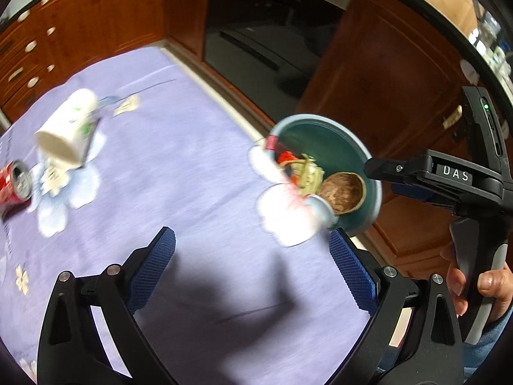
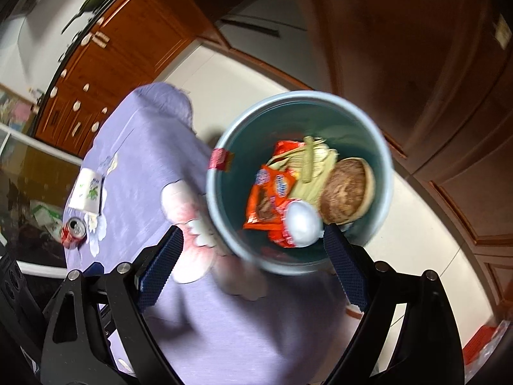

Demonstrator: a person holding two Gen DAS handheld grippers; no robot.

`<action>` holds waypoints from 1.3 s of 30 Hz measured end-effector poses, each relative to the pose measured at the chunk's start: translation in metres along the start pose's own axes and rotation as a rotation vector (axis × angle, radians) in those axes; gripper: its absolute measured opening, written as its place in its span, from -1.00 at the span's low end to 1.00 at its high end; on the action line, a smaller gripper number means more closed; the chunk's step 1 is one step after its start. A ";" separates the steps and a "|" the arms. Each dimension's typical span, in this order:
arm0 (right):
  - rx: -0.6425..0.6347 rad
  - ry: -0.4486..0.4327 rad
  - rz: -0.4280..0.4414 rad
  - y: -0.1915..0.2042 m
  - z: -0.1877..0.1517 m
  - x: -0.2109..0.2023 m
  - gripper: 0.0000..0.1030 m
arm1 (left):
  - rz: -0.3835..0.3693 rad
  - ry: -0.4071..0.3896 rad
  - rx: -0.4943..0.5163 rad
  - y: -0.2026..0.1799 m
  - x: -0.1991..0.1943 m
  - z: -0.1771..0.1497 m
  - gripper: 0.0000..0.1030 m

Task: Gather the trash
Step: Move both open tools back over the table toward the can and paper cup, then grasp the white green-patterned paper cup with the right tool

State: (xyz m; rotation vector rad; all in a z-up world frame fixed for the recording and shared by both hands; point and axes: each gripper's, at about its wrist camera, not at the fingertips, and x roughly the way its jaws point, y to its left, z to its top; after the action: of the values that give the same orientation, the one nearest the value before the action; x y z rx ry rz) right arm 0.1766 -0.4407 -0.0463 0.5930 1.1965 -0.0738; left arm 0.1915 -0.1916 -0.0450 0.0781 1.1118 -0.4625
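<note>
Right wrist view: a lilac tablecloth [image 2: 154, 147] and a teal trash bin [image 2: 384, 166] beside the table edge.

Largest first: the cloth carries a toppled white paper cup [image 1: 69, 128] and a red soda can [image 1: 16, 181] near it. The bin holds an orange wrapper [image 2: 266, 192], husks and a brown round shell. The left gripper [image 1: 253, 263] and right gripper [image 2: 253, 263] both gape wide, holding nothing.

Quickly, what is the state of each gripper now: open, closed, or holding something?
Left gripper: open, holding nothing.
Right gripper: open, holding nothing.
</note>
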 end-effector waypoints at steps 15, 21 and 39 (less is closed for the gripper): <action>-0.206 0.086 0.007 0.132 -0.013 0.043 0.65 | 0.089 -0.063 -0.269 0.153 -0.048 -0.036 0.89; -0.281 0.104 0.011 0.189 -0.007 0.064 0.65 | 0.114 -0.073 -0.355 0.208 -0.059 -0.043 0.89; -0.324 0.223 0.097 0.314 0.044 0.165 0.65 | 0.135 -0.081 -0.523 0.309 -0.056 -0.015 0.89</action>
State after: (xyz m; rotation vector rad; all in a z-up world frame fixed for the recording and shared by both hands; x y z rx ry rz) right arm 0.3899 -0.1537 -0.0593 0.3792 1.3589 0.2705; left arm 0.2811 0.1095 -0.0547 -0.3193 1.1087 -0.0444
